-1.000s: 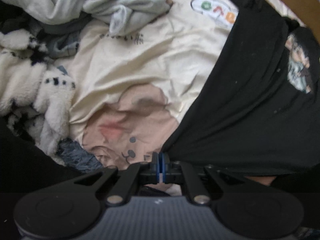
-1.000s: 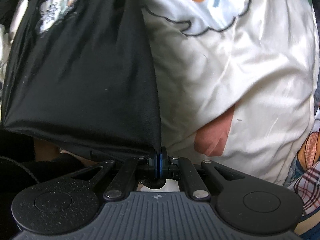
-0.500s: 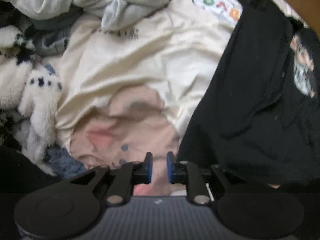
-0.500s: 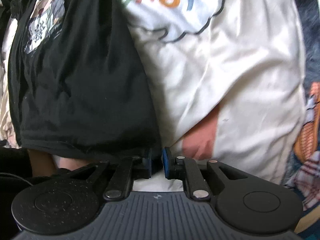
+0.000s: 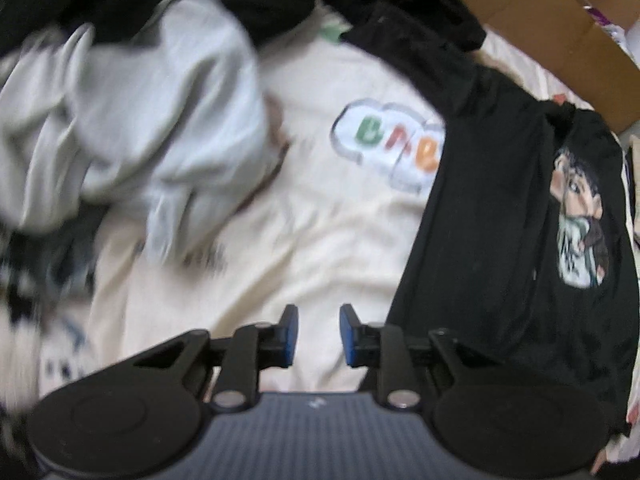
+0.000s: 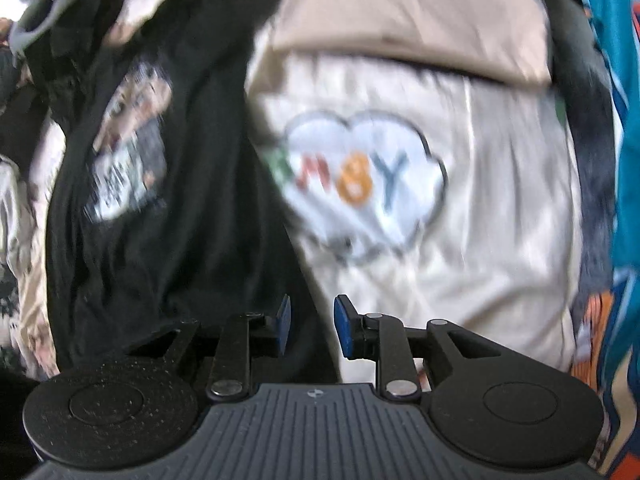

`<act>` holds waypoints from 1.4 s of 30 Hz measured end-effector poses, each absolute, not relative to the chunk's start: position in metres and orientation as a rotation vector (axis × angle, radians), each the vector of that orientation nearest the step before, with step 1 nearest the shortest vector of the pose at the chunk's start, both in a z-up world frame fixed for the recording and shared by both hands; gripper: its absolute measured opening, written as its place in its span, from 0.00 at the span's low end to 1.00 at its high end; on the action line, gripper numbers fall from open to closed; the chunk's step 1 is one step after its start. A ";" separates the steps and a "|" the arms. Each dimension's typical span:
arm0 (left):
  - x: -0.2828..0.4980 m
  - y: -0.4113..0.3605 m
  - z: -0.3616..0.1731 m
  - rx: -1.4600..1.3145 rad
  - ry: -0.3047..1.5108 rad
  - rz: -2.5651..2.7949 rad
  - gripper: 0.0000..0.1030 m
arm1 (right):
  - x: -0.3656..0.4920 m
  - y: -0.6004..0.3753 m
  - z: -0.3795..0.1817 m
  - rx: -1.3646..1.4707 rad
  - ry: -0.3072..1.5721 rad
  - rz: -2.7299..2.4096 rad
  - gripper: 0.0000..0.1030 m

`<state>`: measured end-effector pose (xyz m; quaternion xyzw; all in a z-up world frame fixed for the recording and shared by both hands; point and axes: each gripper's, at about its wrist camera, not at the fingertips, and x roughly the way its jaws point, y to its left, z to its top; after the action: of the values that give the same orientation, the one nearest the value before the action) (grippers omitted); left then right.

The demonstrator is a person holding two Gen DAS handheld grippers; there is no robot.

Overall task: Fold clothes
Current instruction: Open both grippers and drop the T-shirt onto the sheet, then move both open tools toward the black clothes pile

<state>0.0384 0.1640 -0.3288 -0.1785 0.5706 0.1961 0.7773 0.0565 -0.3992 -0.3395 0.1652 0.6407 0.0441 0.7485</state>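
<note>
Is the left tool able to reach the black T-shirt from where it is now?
Probably yes. The left tool is opening, with nothing between its pads, above the cream bedsheet. The black T-shirt lies flat just beside it, uncovered.

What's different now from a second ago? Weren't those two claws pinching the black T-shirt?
Yes. Both let go: the left gripper and right gripper were clamped on the hem of the black T-shirt with the cartoon print; their jaws are now opening with nothing between them, and both views have slid away up the bed. The shirt lies on the cream bedsheet with the lettered cloud patch, which stayed put.
</note>
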 end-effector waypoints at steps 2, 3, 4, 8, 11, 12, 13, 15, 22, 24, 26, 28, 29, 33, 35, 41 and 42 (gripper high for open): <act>0.058 0.170 -0.329 -0.365 1.214 0.412 0.23 | 0.065 -0.396 -0.339 0.366 1.375 0.096 0.29; 0.067 0.173 -0.329 -0.356 1.204 0.406 0.24 | 0.070 -0.394 -0.338 0.369 1.363 0.096 0.29; 0.075 0.175 -0.329 -0.347 1.193 0.400 0.25 | 0.074 -0.393 -0.338 0.369 1.353 0.097 0.29; 0.108 0.187 -0.332 -0.326 1.135 0.382 0.32 | 0.093 -0.386 -0.336 0.371 1.315 0.099 0.29; 0.134 0.193 -0.335 -0.309 1.096 0.367 0.33 | 0.106 -0.380 -0.335 0.368 1.289 0.102 0.31; 0.141 0.195 -0.336 -0.299 1.085 0.359 0.33 | 0.111 -0.378 -0.335 0.366 1.279 0.105 0.31; 0.148 0.196 -0.336 -0.281 1.076 0.359 0.34 | 0.116 -0.375 -0.335 0.363 1.268 0.109 0.31; 0.163 0.198 -0.337 -0.237 1.057 0.371 0.36 | 0.125 -0.370 -0.336 0.364 1.250 0.118 0.32; 0.210 0.214 -0.344 -0.241 0.995 0.352 0.37 | 0.160 -0.352 -0.345 0.342 1.203 0.152 0.35; 0.222 0.220 -0.345 -0.261 0.974 0.359 0.39 | 0.171 -0.347 -0.349 0.329 1.196 0.166 0.35; 0.237 0.225 -0.348 -0.261 0.961 0.374 0.39 | 0.182 -0.342 -0.351 0.308 1.183 0.178 0.35; 0.250 0.230 -0.349 -0.282 0.940 0.374 0.39 | 0.194 -0.336 -0.352 0.285 1.163 0.192 0.35; 0.256 0.232 -0.349 -0.292 0.927 0.372 0.39 | 0.201 -0.333 -0.352 0.276 1.152 0.200 0.35; 0.279 0.235 -0.355 -0.322 0.878 0.378 0.39 | 0.221 -0.320 -0.351 0.241 1.110 0.238 0.35; 0.290 0.235 -0.361 -0.340 0.857 0.380 0.39 | 0.229 -0.314 -0.350 0.229 1.089 0.254 0.35; 0.313 0.232 -0.383 -0.360 0.823 0.437 0.39 | 0.250 -0.295 -0.356 0.182 1.043 0.286 0.35; 0.315 0.233 -0.387 -0.367 0.827 0.445 0.39 | 0.254 -0.291 -0.358 0.179 1.043 0.289 0.35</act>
<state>0.3153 0.2329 -0.3869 -0.1758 0.3962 0.2133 0.8755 0.2536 -0.2911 -0.3584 0.0850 0.4958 0.1375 0.8533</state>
